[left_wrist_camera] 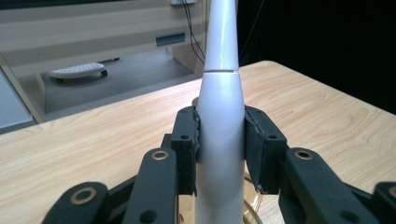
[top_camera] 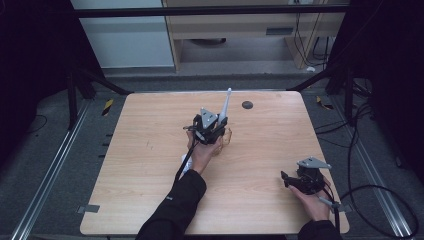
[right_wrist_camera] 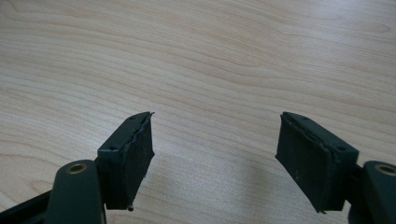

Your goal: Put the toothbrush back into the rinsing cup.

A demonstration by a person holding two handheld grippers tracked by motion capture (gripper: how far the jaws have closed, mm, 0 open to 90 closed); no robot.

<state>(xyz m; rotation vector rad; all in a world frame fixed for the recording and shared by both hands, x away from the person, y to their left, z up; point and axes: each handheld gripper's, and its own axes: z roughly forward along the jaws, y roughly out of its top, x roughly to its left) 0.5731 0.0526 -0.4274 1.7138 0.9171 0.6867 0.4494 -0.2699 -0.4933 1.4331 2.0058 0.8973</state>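
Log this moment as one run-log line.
left gripper: shut on white electric toothbrush, upright | clear glass cup: under brush | right gripper: open, empty, above table

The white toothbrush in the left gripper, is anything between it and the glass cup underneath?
Nothing visible. The left gripper is clamped on the white toothbrush, upright directly over the amber glass cup. The lower end is hidden, so whether it is already inside can't be told.

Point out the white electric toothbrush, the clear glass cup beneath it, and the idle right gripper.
white electric toothbrush (left_wrist_camera: 220, 121): left gripper view, on its handle between the pads.
clear glass cup (top_camera: 227, 136): high view, on its right wall beside the left gripper.
right gripper (right_wrist_camera: 215, 149): right gripper view, midway between its open jaws.
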